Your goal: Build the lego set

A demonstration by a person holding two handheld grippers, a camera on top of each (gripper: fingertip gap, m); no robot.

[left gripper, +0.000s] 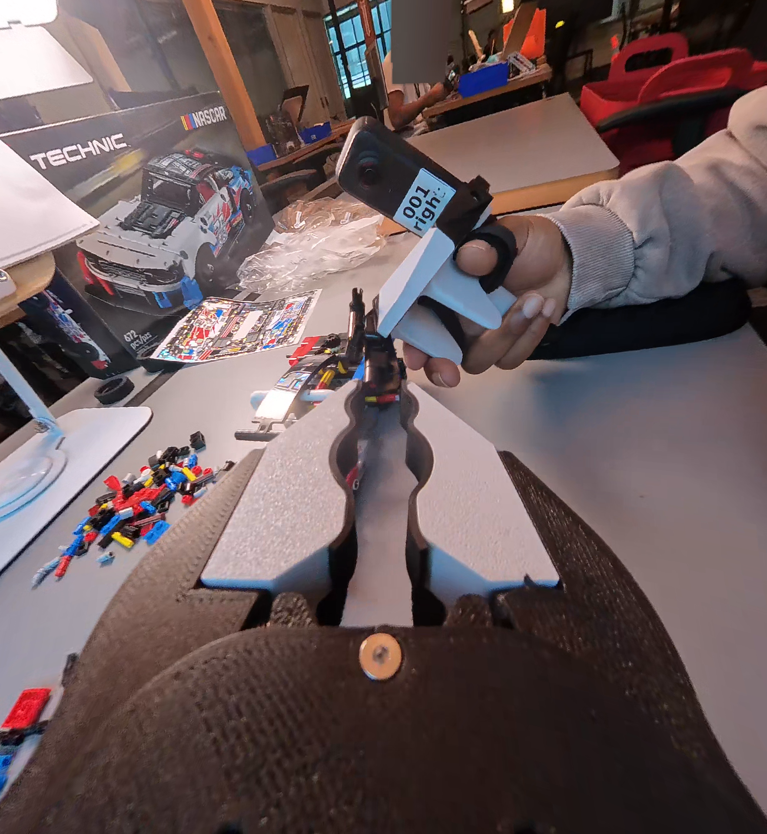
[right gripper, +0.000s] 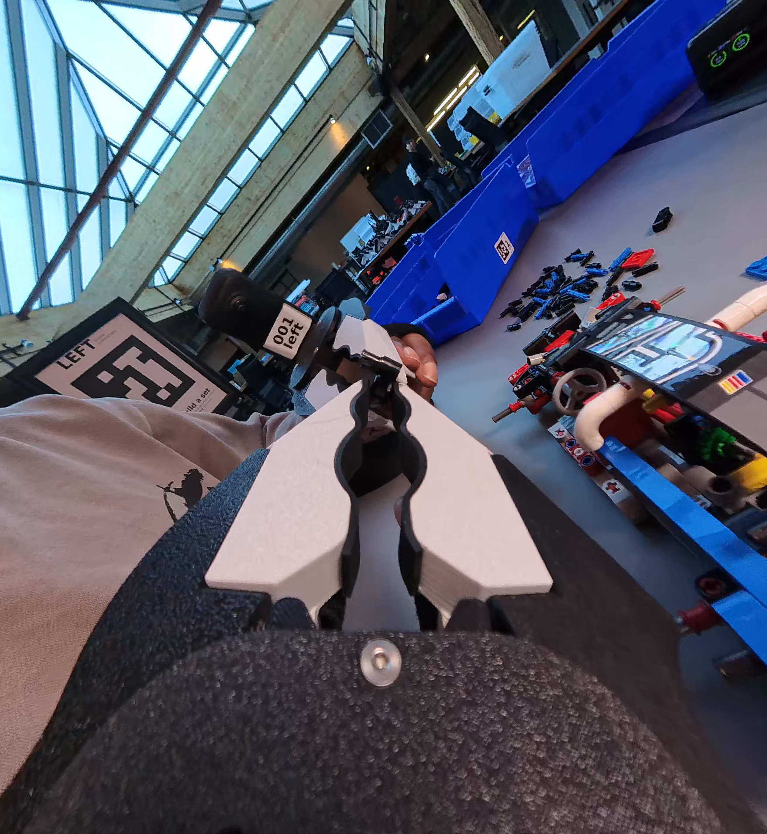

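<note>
At centre frame in the left wrist view, the left gripper (left gripper: 379, 397) is clenched on a small black lego sub-assembly (left gripper: 379, 365) held above the grey table (left gripper: 598, 451). The right gripper (left gripper: 374, 336) meets the same piece from above, at its upper end; its tips are clamped on the piece in the right wrist view. Right half of the table is bare and offers open room. Lower left holds a loose parts pile (left gripper: 146, 496), beside a white lamp base (left gripper: 34, 474). The partly built car (left gripper: 300, 383) sits just behind the grippers, sticker sheet (left gripper: 241, 329) and set box (left gripper: 146, 216) beyond. In the right wrist view, blue bins (right gripper: 485, 252) border the table's far edge.
</note>
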